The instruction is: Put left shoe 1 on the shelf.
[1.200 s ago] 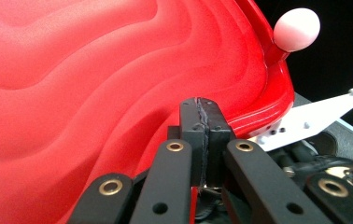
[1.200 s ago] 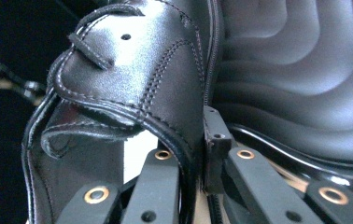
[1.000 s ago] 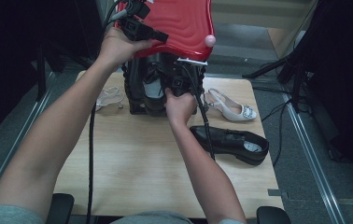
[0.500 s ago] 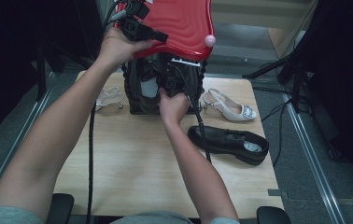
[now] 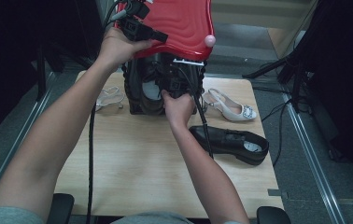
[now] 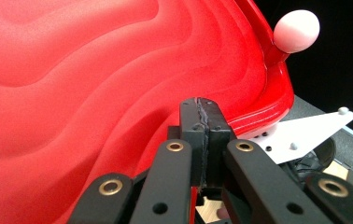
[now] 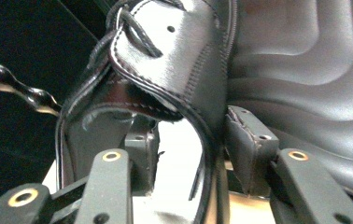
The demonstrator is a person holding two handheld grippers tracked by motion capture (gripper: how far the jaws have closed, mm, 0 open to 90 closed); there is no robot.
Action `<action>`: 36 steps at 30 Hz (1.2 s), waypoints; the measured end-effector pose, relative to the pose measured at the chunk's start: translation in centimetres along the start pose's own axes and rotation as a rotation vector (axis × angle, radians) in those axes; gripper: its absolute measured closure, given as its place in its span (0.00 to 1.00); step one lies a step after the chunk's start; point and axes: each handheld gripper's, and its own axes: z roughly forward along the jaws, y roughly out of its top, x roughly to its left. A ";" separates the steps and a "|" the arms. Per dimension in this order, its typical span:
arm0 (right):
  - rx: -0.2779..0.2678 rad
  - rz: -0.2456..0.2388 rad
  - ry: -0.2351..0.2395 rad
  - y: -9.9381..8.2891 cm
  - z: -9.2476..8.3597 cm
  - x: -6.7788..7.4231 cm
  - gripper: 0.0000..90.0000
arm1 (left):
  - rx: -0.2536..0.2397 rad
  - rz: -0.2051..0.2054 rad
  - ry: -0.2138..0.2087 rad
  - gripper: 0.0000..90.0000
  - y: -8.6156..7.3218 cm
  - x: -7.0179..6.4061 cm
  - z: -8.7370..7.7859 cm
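Claw jaws on my right (image 7: 191, 154) have just been opening, and the rim of the black shoe (image 7: 174, 60) stands between them, its leather edge passing close by the right pad without being pinched. That shoe sits inside the open box (image 5: 137, 91) at the far middle of the desk (image 5: 132, 172), and my right hand (image 5: 178, 106) reaches into the box from the front. My left claw (image 6: 205, 140) is closed tight, jaws pressed together against the edge of the red lid (image 5: 179, 25), which it holds lifted and tilted back above the box; the lid's wavy surface spreads before that claw, with a pale pink knob (image 6: 297, 30) at its corner. My left hand (image 5: 118, 46) holds that claw at the lid's left side. A second black shoe (image 5: 230, 143) lies on the desk to the right of my right forearm. Beyond it rests a light slingback shoe with a buckle (image 5: 230, 108), and a pale sandal (image 5: 107, 97) lies left of the box.
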 end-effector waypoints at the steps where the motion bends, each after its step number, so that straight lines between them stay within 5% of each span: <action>1: 0.001 -0.006 -0.005 0.0 -0.2 0.0 0.63 | 0.000 0.001 -0.002 1.00 0.0 0.0 0.0; 9: 0.023 -0.062 0.007 -0.1 -1.3 0.2 0.56 | 0.002 0.001 -0.003 1.00 0.0 0.1 0.0; 17: 0.019 -0.077 0.073 -1.1 -3.4 -0.1 0.54 | 0.001 -0.002 -0.002 1.00 0.0 0.1 0.0; 25: 0.068 -0.134 0.126 -2.5 -6.1 0.1 0.56 | 0.001 -0.008 -0.001 1.00 0.0 0.1 0.1; 32: 0.096 -0.167 0.128 -4.1 -6.9 -0.6 0.59 | 0.001 -0.008 0.001 1.00 0.0 0.1 0.1; 36: 0.115 -0.168 0.174 -5.1 -6.6 -1.2 0.63 | 0.001 -0.007 0.003 1.00 0.0 0.0 0.1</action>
